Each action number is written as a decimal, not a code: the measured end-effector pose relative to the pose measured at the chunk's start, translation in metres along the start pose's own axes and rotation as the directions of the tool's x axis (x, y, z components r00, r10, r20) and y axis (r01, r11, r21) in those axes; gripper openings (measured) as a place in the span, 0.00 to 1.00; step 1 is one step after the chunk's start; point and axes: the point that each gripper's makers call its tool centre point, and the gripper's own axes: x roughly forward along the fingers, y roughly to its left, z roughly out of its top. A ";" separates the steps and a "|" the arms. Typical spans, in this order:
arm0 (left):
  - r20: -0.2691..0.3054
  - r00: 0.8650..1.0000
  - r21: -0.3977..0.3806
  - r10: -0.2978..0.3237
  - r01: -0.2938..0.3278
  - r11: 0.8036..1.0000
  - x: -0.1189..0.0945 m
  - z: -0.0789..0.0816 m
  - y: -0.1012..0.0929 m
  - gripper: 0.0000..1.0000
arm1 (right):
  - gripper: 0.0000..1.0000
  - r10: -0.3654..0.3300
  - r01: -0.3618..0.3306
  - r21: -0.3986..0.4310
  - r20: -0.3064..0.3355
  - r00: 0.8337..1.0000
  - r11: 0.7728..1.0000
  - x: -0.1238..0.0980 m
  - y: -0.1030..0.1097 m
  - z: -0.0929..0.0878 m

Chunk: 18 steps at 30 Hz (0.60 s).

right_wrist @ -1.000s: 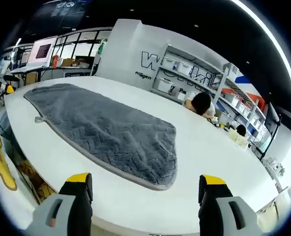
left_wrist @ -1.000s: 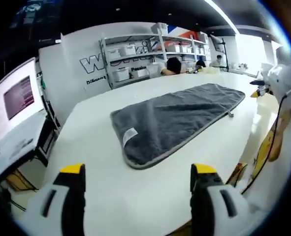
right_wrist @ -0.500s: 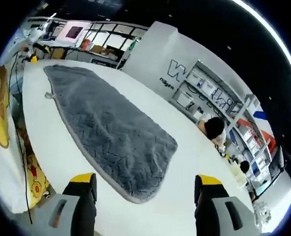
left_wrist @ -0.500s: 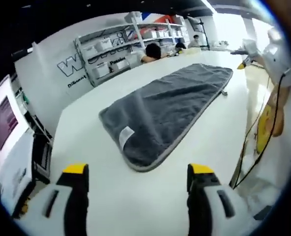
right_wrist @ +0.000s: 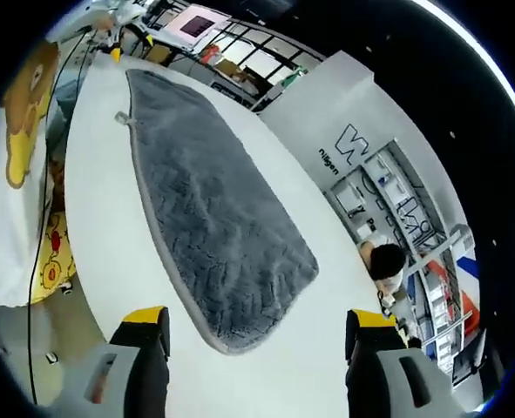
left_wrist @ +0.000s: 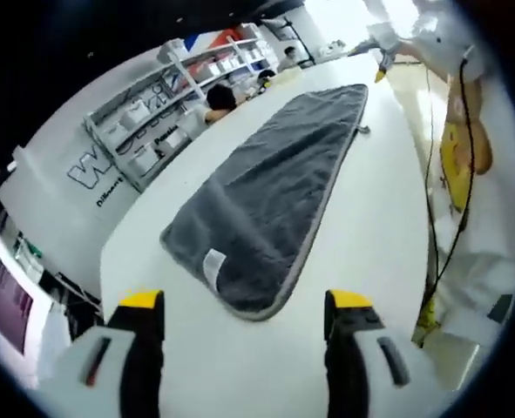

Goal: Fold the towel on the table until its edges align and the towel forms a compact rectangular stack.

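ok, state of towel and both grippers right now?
towel: spread flat on the table, unfolded, white tag up near one end
left gripper: open, holding nothing, short of the towel's near end
right gripper: open, holding nothing, short of the towel's other end

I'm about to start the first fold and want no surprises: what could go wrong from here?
The towel lies flat and long on the table; both grippers, left and right, hover open at opposite ends, so uneven lifts may skew the edges. The near edge runs close to the table's side, so it might slide off. The white label could snag.
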 end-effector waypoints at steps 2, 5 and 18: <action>-0.010 1.000 0.070 -0.019 0.019 0.997 0.002 0.002 -0.002 0.76 | 0.86 0.005 -0.005 -0.016 0.007 1.000 1.000 0.000 -0.003 0.001; -0.010 1.000 0.087 -0.022 0.023 0.996 0.002 0.003 -0.002 0.72 | 0.86 0.001 -0.001 -0.054 -0.003 1.000 0.999 0.000 -0.006 -0.001; -0.138 0.990 0.431 -0.031 0.089 0.898 0.019 -0.004 -0.010 0.47 | 0.75 0.006 -0.012 -0.261 -0.023 1.000 0.965 0.003 -0.008 -0.011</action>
